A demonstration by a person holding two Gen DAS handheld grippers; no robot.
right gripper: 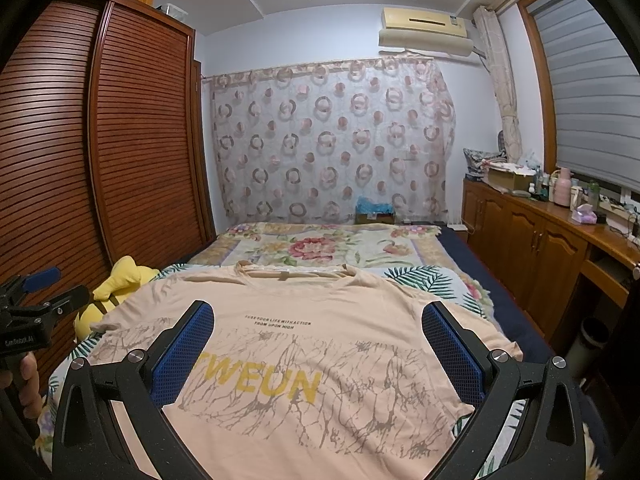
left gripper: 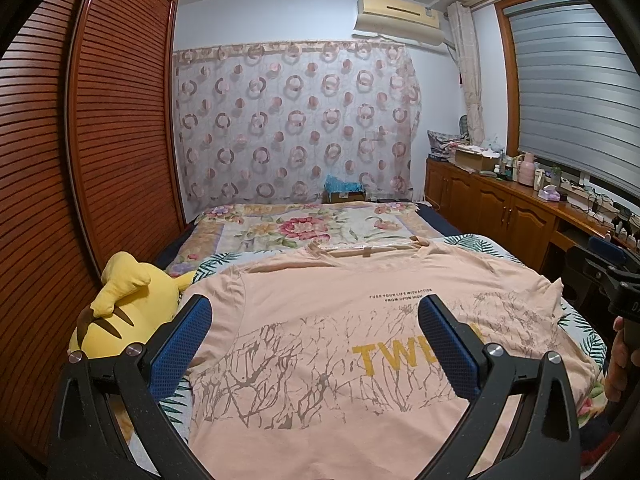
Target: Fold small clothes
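A peach T-shirt (left gripper: pixel 320 340) lies spread flat, front side up, on the bed (left gripper: pixel 224 258), its neckline toward the far end of the room and its hem nearest the cameras. Across the chest runs a band of grey branch-like print with yellow block letters (in the right wrist view they read "TWEUN") and two small lines of dark text above. The left gripper (left gripper: pixel 316 336) hangs over the shirt's left half with its blue-padded fingers (left gripper: pixel 188 344) spread wide and nothing between them; whether the tips touch the cloth cannot be told. The right gripper (right gripper: pixel 318 340) hangs over the shirt's right half in the same way, blue pads (right gripper: pixel 452 352) wide apart and empty. Each gripper shows at the edge of the other's view, gripped by a hand (right gripper: pixel 28 380) on its handle. A yellow plush toy (left gripper: pixel 116 312) lies on the bed just beside the shirt's left sleeve, next to the brown slatted wardrobe (left gripper: pixel 100 140). Under the shirt is a sheet with green leaf print, and beyond it a blanket (left gripper: pixel 304 226) with large pink flowers. A sheer curtain (left gripper: pixel 296 120) with ring patterns covers the far wall, an air conditioner (left gripper: pixel 400 18) is mounted above it, and a long wooden cabinet (left gripper: pixel 492 200) cluttered with small items runs under the window on the right.
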